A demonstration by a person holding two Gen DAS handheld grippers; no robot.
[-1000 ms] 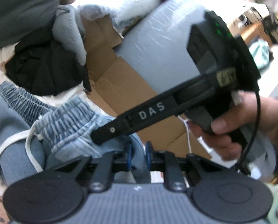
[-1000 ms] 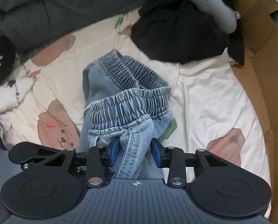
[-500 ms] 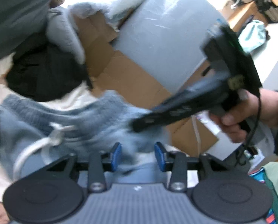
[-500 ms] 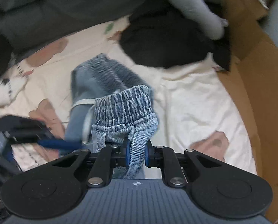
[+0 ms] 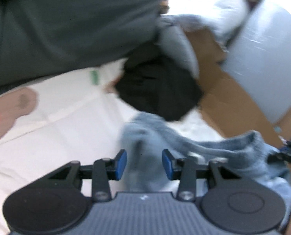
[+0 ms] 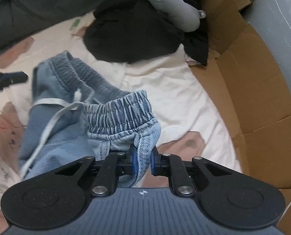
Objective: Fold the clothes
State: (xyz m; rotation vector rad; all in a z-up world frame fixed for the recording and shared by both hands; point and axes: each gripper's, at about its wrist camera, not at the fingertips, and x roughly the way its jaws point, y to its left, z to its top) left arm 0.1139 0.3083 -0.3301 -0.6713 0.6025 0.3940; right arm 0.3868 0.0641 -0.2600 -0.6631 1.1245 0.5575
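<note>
Right gripper (image 6: 142,161) newly clamped on the denim shorts (image 6: 122,115) waistband corner; left gripper (image 5: 144,161) released, jaws apart astride fabric, ready to regrasp.

The left wrist view is smeared by motion blur and blown out at the top, perhaps by daylight. The right wrist view is evenly lit, mostly sharp, and bent at the edges.
</note>
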